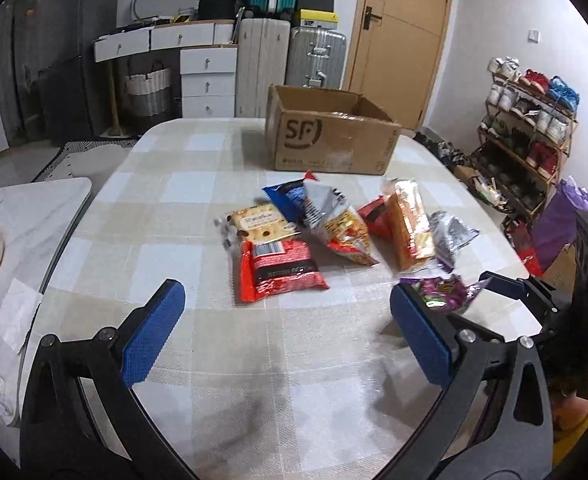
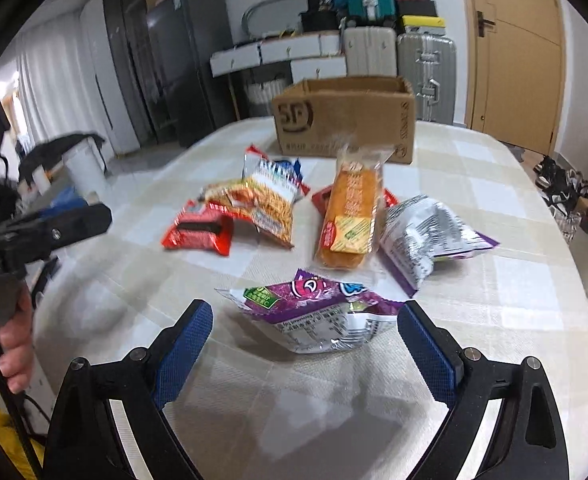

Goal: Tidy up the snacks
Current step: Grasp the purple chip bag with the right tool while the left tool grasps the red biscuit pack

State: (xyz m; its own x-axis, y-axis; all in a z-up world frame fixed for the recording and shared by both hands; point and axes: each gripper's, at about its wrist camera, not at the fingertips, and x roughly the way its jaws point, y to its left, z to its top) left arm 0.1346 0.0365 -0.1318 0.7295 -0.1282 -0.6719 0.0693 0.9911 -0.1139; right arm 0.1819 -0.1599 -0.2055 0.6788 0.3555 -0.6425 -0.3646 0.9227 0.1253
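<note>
Between the right tool's [image 2: 305,340] spread fingers lies the purple packet [image 2: 313,316].

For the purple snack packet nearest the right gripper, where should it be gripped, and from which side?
Probably across its puffed middle, from the near side. The purple snack packet lies flat on the checked tablecloth, long side across the view, between the open right gripper fingers. Its crimped ends point sideways, so closing straight on them would likely only crumple it. Turning the gripper to span the shorter width looks safer.

A silver suitcase [image 1: 315,58] stands beside a wooden door [image 1: 397,24]; a white drawer unit [image 1: 209,80], a woven basket [image 1: 149,88] and a shoe rack [image 1: 529,128] line the walls.
</note>
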